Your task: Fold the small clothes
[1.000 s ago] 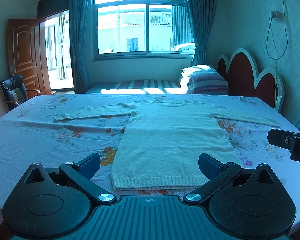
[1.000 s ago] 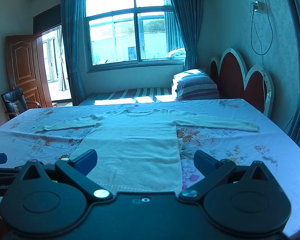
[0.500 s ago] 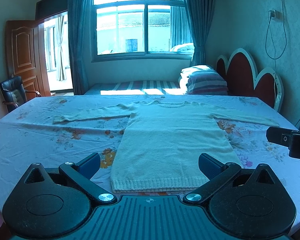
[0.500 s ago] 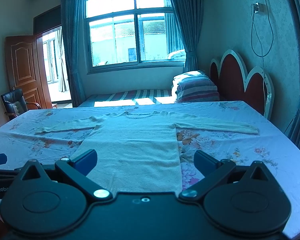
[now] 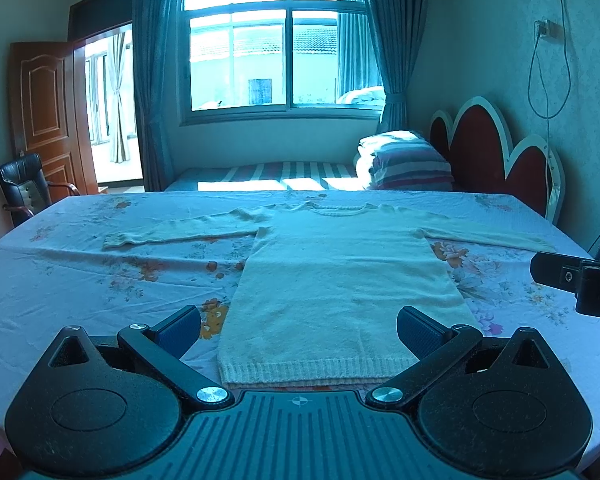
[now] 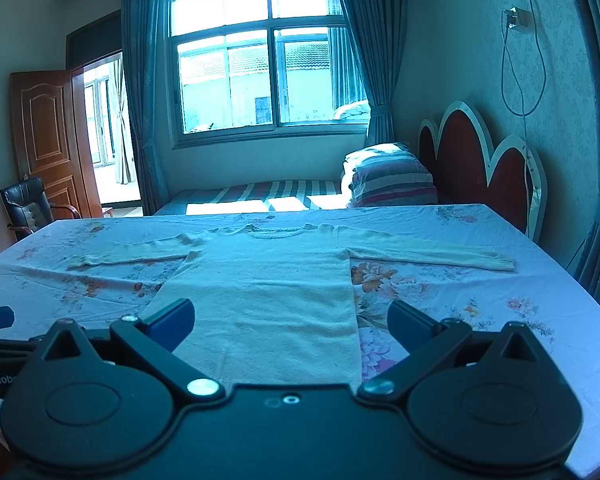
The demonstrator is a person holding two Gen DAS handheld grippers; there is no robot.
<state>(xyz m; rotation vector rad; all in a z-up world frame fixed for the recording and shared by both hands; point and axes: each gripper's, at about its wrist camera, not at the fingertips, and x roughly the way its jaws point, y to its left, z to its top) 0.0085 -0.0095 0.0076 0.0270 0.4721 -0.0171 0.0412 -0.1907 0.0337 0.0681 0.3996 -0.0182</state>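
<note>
A pale cream knitted sweater (image 5: pixel 340 276) lies flat on the floral tablecloth, neck at the far side, both sleeves spread out, ribbed hem nearest me. My left gripper (image 5: pixel 299 326) hovers open just above the hem, nothing between its blue pads. In the right wrist view the same sweater (image 6: pixel 268 292) spreads ahead, its right sleeve (image 6: pixel 428 254) reaching toward the table's right side. My right gripper (image 6: pixel 290 320) is open and empty over the sweater's lower right part. Part of the right gripper's body (image 5: pixel 576 282) shows at the left view's right edge.
The table with the floral cloth (image 5: pixel 80 280) fills the foreground. Behind it stand a bed with striped bedding (image 5: pixel 404 160), a red scalloped headboard (image 5: pixel 496 156), a window, a wooden door and a black chair (image 5: pixel 24 184) at the left. A cable hangs on the right wall.
Both views have shifted slightly: the sweater sits a little lower and closer in frame. Both grippers stay open and the sweater has not moved on the table.
</note>
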